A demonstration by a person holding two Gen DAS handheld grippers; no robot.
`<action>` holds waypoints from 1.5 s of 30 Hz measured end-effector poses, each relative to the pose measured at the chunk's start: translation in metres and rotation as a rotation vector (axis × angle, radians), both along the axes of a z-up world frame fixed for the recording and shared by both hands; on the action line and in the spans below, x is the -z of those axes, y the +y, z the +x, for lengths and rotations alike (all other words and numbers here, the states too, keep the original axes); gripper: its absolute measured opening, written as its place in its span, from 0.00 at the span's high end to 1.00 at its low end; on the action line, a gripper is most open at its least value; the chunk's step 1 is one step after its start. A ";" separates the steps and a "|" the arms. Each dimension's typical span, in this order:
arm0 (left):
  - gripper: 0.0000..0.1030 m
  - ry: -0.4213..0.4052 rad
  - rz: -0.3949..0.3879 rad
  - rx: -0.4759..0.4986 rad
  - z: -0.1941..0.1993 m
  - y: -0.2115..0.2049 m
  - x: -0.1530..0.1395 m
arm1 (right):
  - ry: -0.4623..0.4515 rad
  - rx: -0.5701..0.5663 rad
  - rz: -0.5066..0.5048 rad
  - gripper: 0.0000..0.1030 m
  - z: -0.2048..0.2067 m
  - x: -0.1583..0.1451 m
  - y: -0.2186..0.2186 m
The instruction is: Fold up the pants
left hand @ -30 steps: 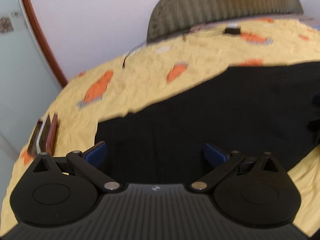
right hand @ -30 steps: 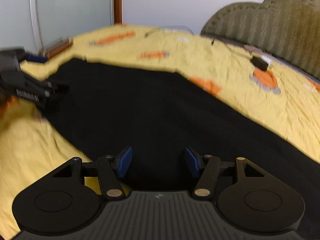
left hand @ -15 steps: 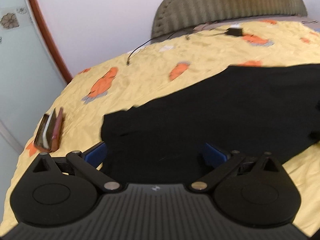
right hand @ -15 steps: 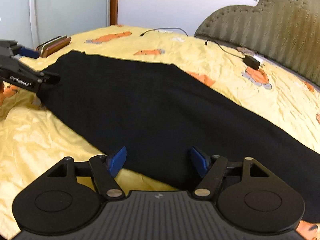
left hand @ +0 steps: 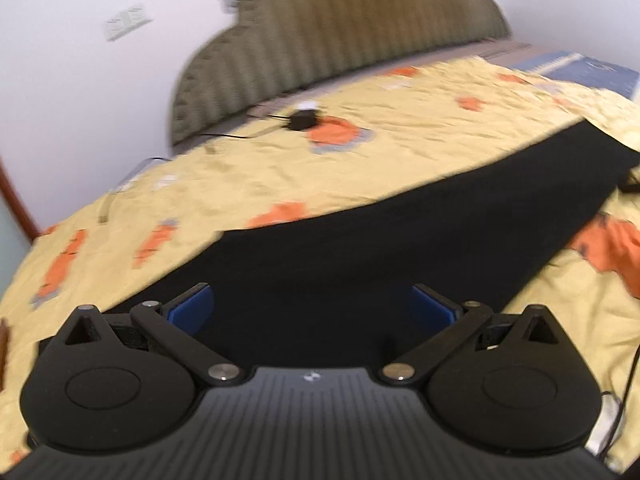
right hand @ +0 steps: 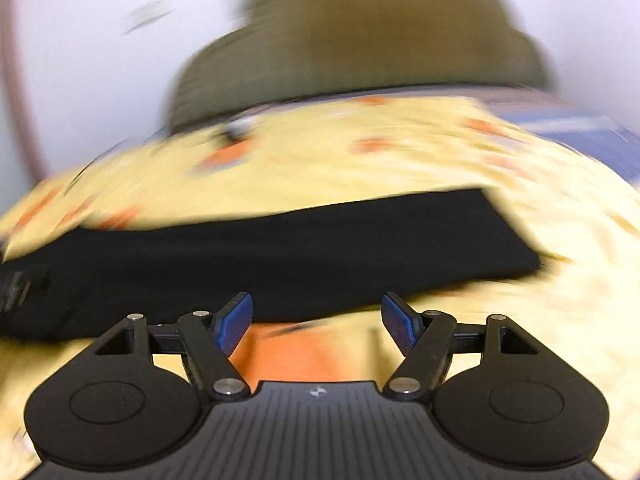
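1. The black pants (left hand: 400, 240) lie flat on the yellow bedspread (left hand: 240, 184) with orange prints, as one long dark band.
2. In the left wrist view the pants run from about 7 o'clock up to 2 o'clock.
3. The left gripper (left hand: 311, 308) has its jaws wide apart; both blue pads (left hand: 192, 304) are over the black cloth, with nothing pinched between them.
4. In the right wrist view, which is strongly blurred, the pants (right hand: 280, 252) cross from 9 o'clock to 3 o'clock.
5. The right gripper (right hand: 317, 320) is also spread; its jaws have just been opening, and nothing is between them. Under them is an orange print, and the pants' near edge is just above the fingertips.
6. A padded olive headboard (left hand: 340, 36) stands at 12 o'clock, and a small black charger (left hand: 303, 120) with its cable lies on the bedspread just below it.
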State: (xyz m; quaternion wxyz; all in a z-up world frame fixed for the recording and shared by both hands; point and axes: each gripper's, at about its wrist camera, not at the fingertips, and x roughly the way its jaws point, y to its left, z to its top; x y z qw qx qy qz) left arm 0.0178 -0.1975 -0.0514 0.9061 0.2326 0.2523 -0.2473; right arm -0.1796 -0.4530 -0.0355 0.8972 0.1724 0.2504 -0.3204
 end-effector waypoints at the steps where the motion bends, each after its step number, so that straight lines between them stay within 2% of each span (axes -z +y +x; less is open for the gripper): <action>1: 0.00 0.021 0.024 0.009 -0.002 -0.009 0.006 | -0.019 0.078 0.016 0.31 -0.013 0.002 -0.016; 4: 0.00 0.053 0.061 0.034 -0.009 -0.023 0.022 | -0.081 0.218 0.139 0.31 -0.044 0.012 -0.062; 8: 0.00 0.048 0.064 0.051 -0.017 -0.027 0.023 | -0.238 0.330 0.330 0.31 -0.071 0.032 -0.102; 11: 0.00 0.046 0.059 0.053 -0.017 -0.030 0.018 | -0.343 0.371 0.421 0.31 -0.078 0.045 -0.125; 17: 0.00 0.049 0.046 0.047 -0.015 -0.038 0.012 | -0.488 0.419 0.542 0.29 -0.080 0.055 -0.155; 18: 0.00 0.053 0.044 0.046 -0.014 -0.039 0.012 | -0.510 0.431 0.558 0.32 -0.081 0.056 -0.158; 20: 0.00 0.062 0.040 0.042 -0.012 -0.042 0.011 | -0.530 0.439 0.581 0.46 -0.081 0.058 -0.164; 21: 0.00 0.063 0.039 0.041 -0.012 -0.044 0.011 | -0.524 0.450 0.594 0.59 -0.080 0.060 -0.167; 22: 0.00 0.063 0.036 0.042 -0.012 -0.045 0.010 | -0.522 0.459 0.609 0.67 -0.080 0.063 -0.170; 24: 0.00 0.067 0.024 0.046 -0.010 -0.051 0.008 | -0.549 0.460 0.631 0.69 -0.082 0.068 -0.170; 28: 0.00 0.084 -0.004 0.054 -0.006 -0.065 0.003 | -0.538 0.470 0.609 0.84 -0.083 0.069 -0.168; 34: 0.00 0.090 -0.005 0.061 -0.005 -0.085 0.000 | -0.470 0.448 0.507 0.89 -0.074 0.056 -0.162; 36: 0.00 0.083 -0.006 0.060 -0.004 -0.087 -0.001 | -0.407 0.425 0.407 0.91 -0.064 0.045 -0.154; 38: 0.00 0.075 -0.001 0.051 -0.002 -0.087 -0.002 | -0.306 0.377 0.256 0.91 -0.047 0.029 -0.141; 40: 0.00 0.066 0.007 0.027 0.002 -0.085 -0.001 | -0.244 0.322 0.141 0.92 -0.032 0.015 -0.128; 45: 0.00 0.063 0.014 -0.071 0.018 -0.066 -0.003 | -0.169 0.235 0.006 0.92 -0.003 -0.006 -0.109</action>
